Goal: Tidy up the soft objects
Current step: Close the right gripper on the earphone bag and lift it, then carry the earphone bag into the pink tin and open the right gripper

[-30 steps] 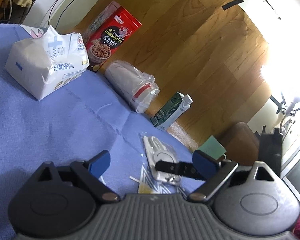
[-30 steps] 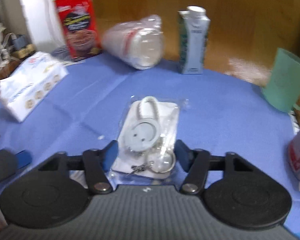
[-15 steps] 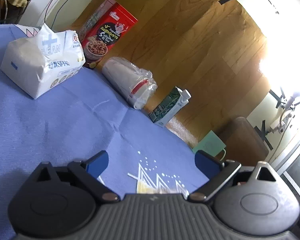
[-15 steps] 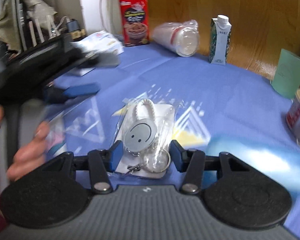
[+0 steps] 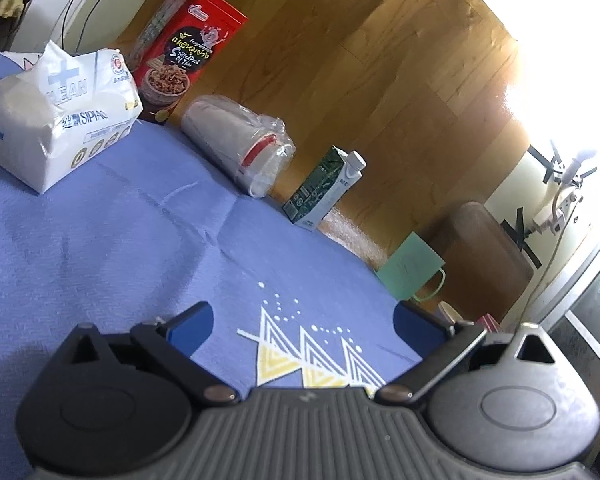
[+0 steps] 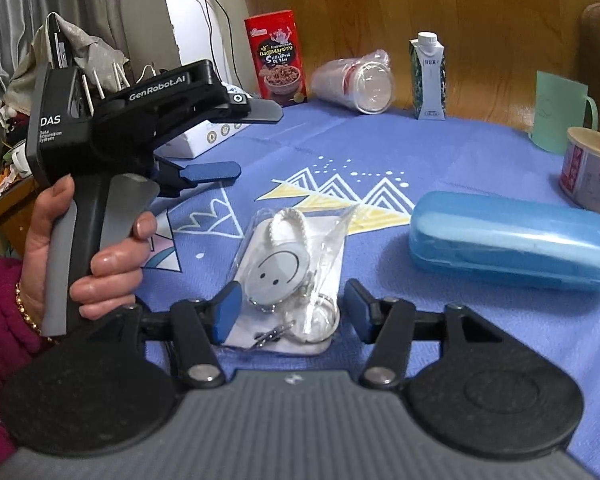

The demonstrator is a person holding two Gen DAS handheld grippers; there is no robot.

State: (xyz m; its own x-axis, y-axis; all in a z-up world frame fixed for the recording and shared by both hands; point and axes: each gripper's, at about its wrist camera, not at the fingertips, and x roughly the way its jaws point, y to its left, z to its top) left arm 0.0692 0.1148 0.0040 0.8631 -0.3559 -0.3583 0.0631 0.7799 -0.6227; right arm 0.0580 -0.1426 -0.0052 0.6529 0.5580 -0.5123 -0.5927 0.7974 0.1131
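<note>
The right tool [image 6: 288,312] is spread around the keychain bag [image 6: 296,276], which lies on the bench [image 6: 460,152]; its fingers do not grip yet. The left tool [image 5: 300,320] is released and empty above the cloth. The thin plastic may slide from the fingers, or they may catch only the film.

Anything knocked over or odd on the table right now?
The plastic-wrapped stack of cups lies on its side between the red box and the upright carton. The bagged smiley keychain sits crumpled between the right gripper fingers. Nothing looks spilled or broken.
</note>
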